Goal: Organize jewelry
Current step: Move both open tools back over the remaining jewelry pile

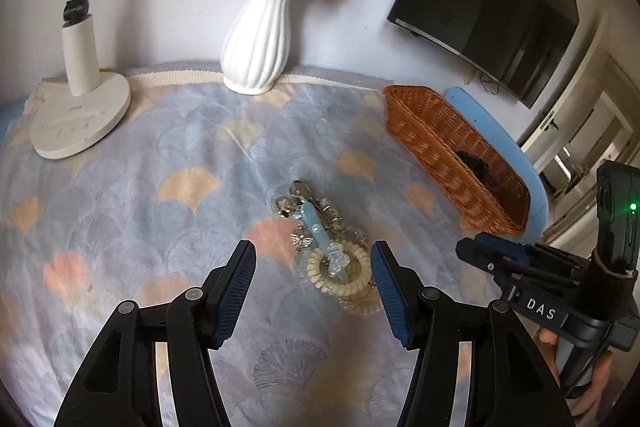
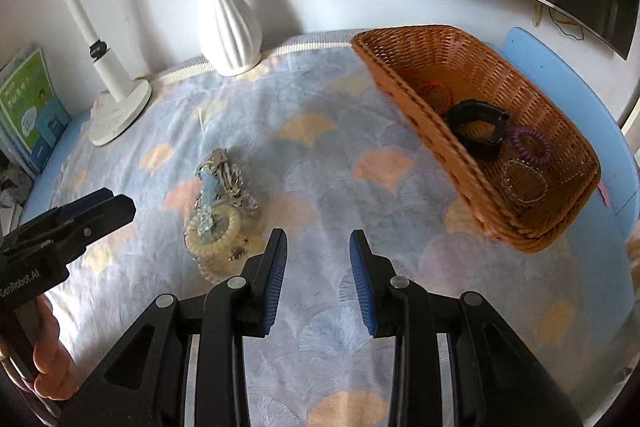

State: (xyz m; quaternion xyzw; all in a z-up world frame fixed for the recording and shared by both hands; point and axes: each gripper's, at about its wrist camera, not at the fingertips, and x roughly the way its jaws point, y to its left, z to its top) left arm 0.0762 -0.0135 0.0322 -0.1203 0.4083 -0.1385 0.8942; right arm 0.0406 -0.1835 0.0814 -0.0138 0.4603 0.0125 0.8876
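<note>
The left gripper (image 1: 313, 281) holds its fingers spread on either side of the small heap of cream coil hair ties and blue clips (image 1: 332, 255), probably to take one. The right gripper (image 2: 318, 277), also spread and empty, waits with the heap to the left of its fingers and the brown woven wicker basket (image 2: 404, 87) ahead to their right, where sorted pieces already lie.

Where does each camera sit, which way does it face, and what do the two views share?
Left wrist: on the open left gripper, facing the jewelry pile; right gripper at right.
Right wrist: on the open right gripper, facing bare cloth beside the wicker basket; left gripper at left.
Shared: pile, basket, white vase.
</note>
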